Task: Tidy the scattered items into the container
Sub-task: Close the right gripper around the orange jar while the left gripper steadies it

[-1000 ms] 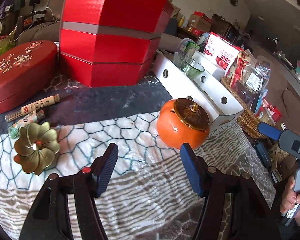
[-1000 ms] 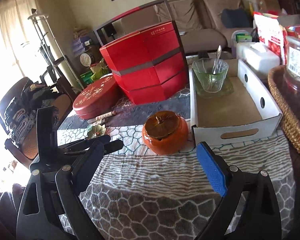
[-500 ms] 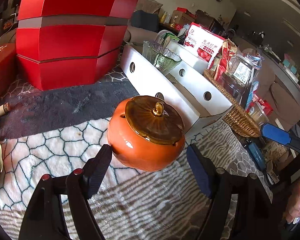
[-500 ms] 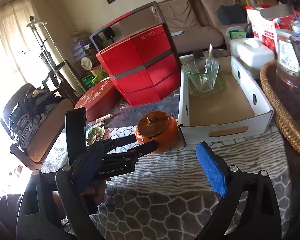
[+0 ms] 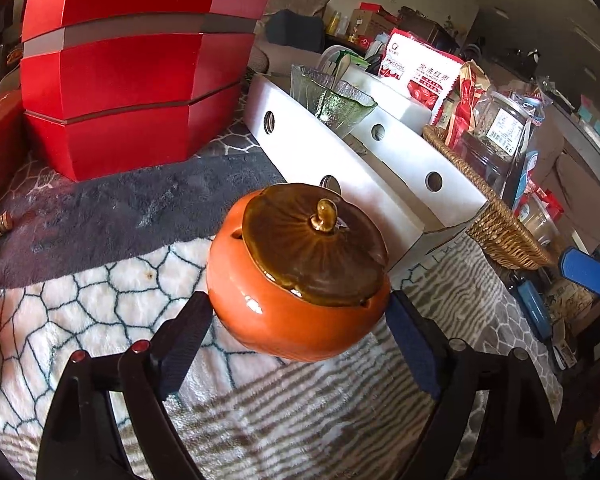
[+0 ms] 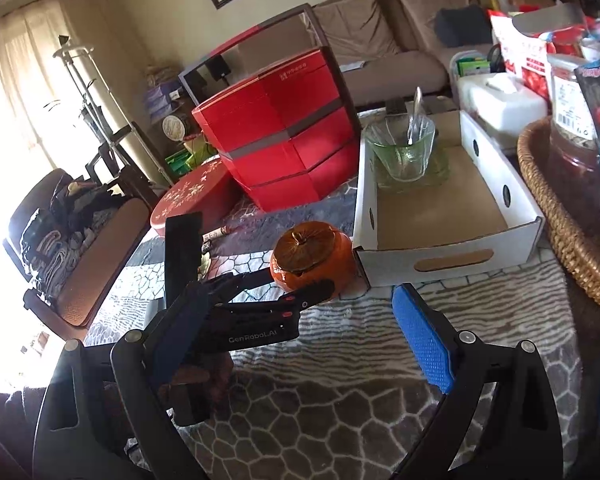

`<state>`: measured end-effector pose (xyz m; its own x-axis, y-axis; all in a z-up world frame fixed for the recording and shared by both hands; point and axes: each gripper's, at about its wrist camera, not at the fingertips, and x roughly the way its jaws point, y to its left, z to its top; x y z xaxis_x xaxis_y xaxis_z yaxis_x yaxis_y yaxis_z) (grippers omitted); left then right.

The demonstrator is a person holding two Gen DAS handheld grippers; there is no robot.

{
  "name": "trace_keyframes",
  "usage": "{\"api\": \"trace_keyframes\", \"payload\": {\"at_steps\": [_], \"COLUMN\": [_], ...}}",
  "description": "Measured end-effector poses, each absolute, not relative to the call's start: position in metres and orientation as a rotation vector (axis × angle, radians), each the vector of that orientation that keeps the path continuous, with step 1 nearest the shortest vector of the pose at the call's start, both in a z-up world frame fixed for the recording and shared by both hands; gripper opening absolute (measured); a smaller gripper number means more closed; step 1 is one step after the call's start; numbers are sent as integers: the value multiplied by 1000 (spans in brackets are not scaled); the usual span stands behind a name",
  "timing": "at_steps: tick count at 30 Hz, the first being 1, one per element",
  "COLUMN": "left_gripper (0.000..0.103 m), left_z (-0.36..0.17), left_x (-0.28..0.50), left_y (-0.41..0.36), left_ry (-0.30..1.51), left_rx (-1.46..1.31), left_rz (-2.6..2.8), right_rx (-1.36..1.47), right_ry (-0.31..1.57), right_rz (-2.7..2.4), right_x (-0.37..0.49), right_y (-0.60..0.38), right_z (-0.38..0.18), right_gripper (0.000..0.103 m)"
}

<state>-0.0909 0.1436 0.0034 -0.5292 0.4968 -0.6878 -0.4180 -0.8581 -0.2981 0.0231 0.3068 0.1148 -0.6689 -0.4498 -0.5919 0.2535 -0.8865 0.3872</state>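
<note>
Here, an orange ceramic jar (image 5: 296, 312) with a glossy brown lid (image 5: 314, 244) sits on the patterned cloth-covered counter (image 5: 100, 320), just beside the near corner of a white cardboard tray (image 6: 452, 260). The left gripper (image 5: 296, 340) is spread wide, its two fingers flanking the jar's sides; whether they touch it cannot be told. The right gripper (image 6: 300, 356) is also spread, holding nothing, above the cloth well short of the tray. Inside the tray's far end stands a green glass bowl (image 6: 404, 152) with a spoon (image 6: 414, 116). A red tiered box (image 6: 284, 136) stands behind the jar.
</note>
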Motion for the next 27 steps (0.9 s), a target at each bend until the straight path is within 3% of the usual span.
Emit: {"api": "trace_keyframes", "payload": {"at_steps": [14, 27], "left_gripper": [90, 90], "left_z": [0, 7], "left_x": [-103, -44], "left_y": [148, 100], "left_ry": [-126, -27], "left_rx": [-1110, -1138], "left_rz": [2323, 2282], "right_rx": [1032, 1125], "right_ry": [-366, -314], "right_rz": [-2520, -2369], "right_x": [18, 3], "right_y": [302, 272], "right_z": [111, 100], "right_gripper": [94, 94]}}
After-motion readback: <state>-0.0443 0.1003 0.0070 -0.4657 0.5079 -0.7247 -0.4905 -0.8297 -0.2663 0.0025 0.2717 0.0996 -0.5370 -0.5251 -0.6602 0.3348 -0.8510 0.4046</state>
